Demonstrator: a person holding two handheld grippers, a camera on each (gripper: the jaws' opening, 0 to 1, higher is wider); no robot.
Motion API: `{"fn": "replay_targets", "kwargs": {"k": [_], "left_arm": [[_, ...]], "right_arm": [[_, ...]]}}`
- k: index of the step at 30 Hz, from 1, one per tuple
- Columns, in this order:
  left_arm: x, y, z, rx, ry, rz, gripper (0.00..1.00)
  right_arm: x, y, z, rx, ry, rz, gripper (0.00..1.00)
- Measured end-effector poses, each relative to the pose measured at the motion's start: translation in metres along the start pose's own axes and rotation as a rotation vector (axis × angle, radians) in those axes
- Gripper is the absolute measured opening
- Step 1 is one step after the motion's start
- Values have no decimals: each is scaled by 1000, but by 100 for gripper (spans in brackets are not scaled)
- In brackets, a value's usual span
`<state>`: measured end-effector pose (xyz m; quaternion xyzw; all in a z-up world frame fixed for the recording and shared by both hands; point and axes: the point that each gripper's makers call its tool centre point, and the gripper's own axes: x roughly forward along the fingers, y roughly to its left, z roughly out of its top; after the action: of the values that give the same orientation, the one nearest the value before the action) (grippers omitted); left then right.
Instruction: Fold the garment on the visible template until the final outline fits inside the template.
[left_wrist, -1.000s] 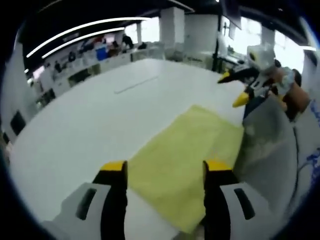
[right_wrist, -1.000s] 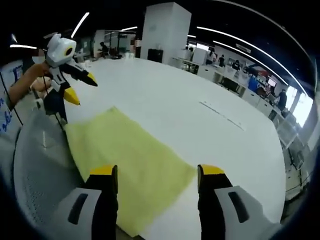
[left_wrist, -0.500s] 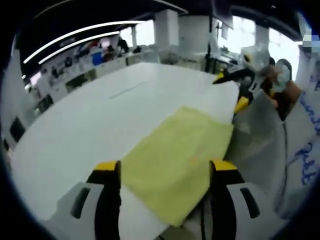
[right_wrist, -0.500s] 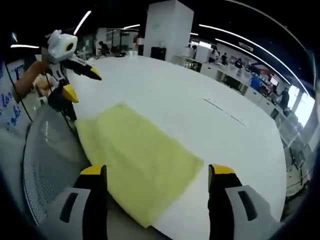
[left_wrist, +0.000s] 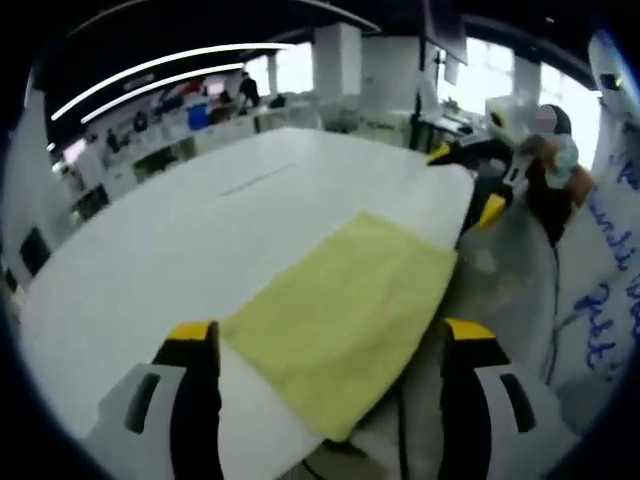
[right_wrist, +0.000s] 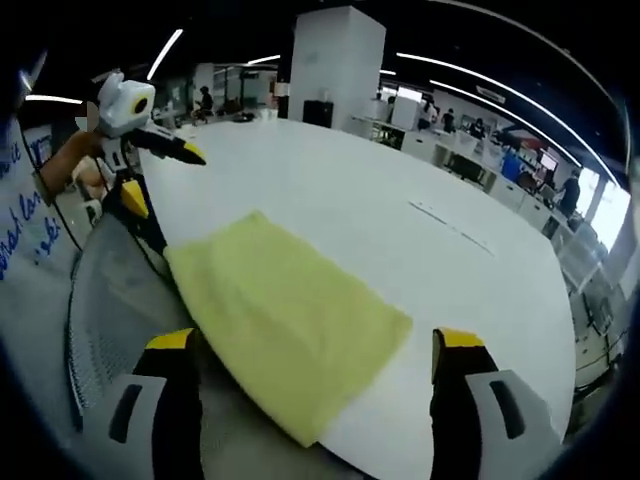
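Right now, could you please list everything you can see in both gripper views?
Garment: one, pale yellow, folded flat at the near table edge.
Table: one, white, large, beneath the garment.
Mesh chair back: one, grey, beside the table.
Whiteboard: one, white with blue writing, at the side.
Pillar: one, white, behind the table.
Left hand-held gripper: yellow-tipped jaws apart, empty.
Right hand-held gripper: yellow-tipped jaws apart, empty.

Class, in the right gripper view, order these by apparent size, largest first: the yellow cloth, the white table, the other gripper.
1. white table
2. yellow cloth
3. left gripper, though it is farther from the camera, so its small look is unsure.
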<state>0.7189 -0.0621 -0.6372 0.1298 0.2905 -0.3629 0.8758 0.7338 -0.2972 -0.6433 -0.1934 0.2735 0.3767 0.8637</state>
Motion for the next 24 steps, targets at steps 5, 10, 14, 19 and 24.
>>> {"fn": "replay_targets", "kwargs": {"k": [5, 10, 14, 19, 24], "left_arm": [[-7, -7, -1, -2, -7, -5, 93], [-14, -7, -3, 8, -1, 17, 98], [-17, -7, -7, 1, 14, 25, 99], [-19, -16, -8, 5, 22, -2, 99], [-24, -15, -13, -23, 40, 4, 99]], "right_arm": [[-8, -3, -5, 4, 18, -21, 100], [-16, -1, -4, 20, -4, -16, 100], [-16, 6, -7, 36, 2, 0, 100], [-20, 12, -13, 42, 14, 8, 100], [-26, 16, -18, 50, 26, 35, 100]]}}
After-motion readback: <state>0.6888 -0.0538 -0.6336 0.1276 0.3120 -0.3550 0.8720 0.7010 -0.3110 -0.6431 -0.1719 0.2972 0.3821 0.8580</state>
